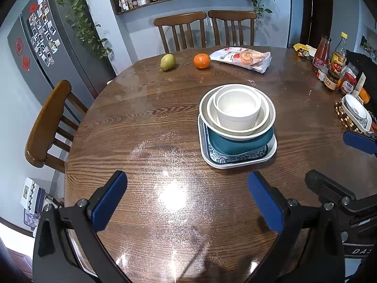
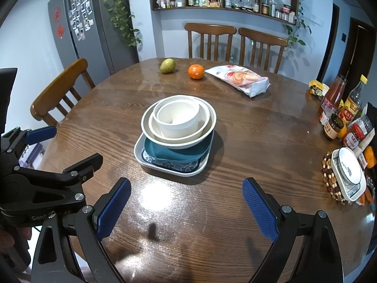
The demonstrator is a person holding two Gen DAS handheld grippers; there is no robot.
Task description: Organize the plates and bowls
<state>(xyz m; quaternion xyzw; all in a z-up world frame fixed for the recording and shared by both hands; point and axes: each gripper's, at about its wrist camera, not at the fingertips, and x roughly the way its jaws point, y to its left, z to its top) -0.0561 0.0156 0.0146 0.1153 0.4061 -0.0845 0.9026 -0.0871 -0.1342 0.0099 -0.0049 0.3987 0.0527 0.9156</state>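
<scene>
Both grippers, left gripper [image 1: 187,202] and right gripper [image 2: 186,206], hang spread and empty short of the nested stack [image 2: 176,136] at table [image 2: 259,141] centre. Approach level; avoid toppling it.

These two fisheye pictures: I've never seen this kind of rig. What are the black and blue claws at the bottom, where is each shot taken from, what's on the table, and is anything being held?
There is no robot here. A person holds a two-finger gripper in each hand, and each gripper carries a camera looking forward along its fingers. One picture comes from the left gripper, the other from the right gripper; each also catches the other at its edge. Both are open and hold nothing.

On the round wooden table stands a stack of dishes: white bowls nested on a teal dish, a blue-patterned plate and a white square tray. Behind lie a pear, an orange and a snack bag. Bottles and jars crowd the right edge, beside another dish on a beaded trivet.
</scene>
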